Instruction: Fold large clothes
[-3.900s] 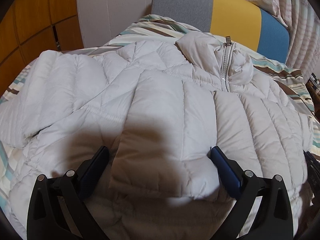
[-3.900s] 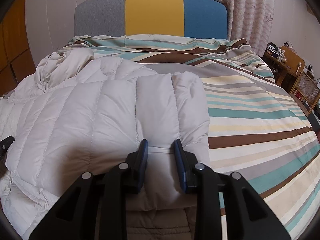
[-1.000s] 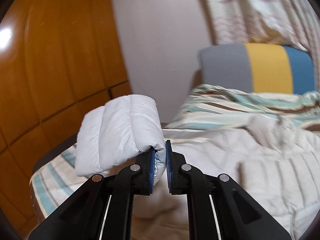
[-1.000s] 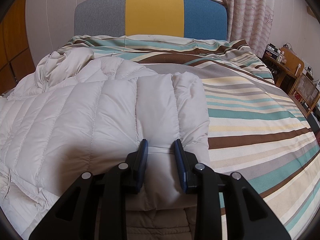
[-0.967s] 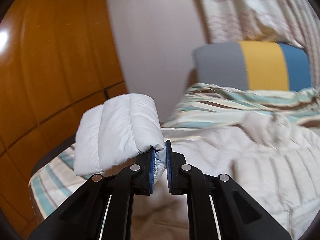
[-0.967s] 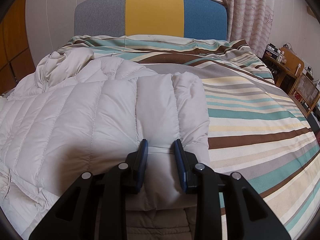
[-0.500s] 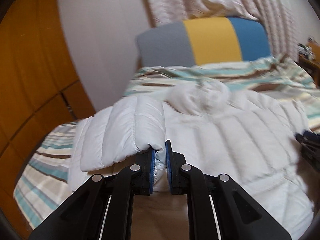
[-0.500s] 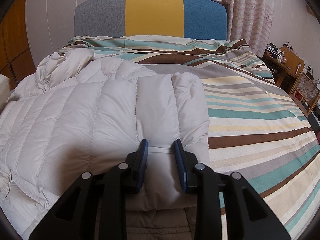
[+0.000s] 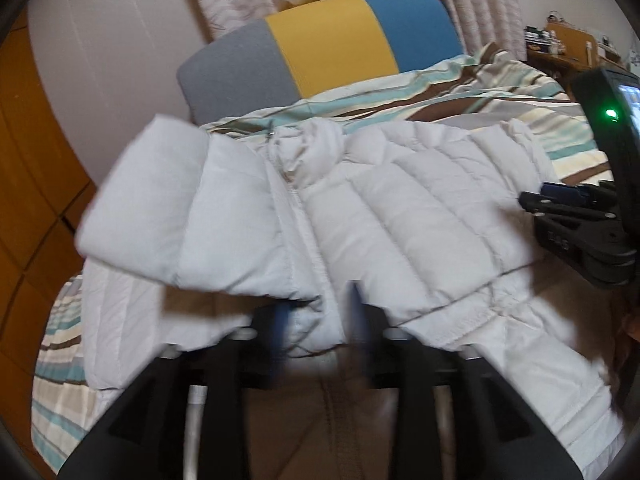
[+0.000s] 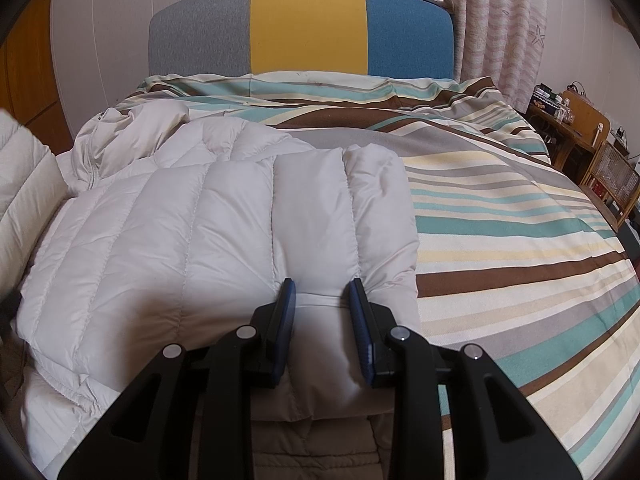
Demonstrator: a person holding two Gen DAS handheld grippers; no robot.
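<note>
A striped duvet (image 10: 520,240) covered the bed, whose headboard (image 10: 304,28) was grey, yellow and blue. On its left side lay the white puffer jacket (image 10: 192,232), collar toward the headboard. One sleeve (image 9: 172,216) lay folded across the jacket's front. The right gripper (image 10: 322,296) had its jaws clamped on a thick fold of the jacket's edge. The left gripper (image 9: 316,316), blurred, had jaws opening, with the sleeve's cuff between them.
</note>
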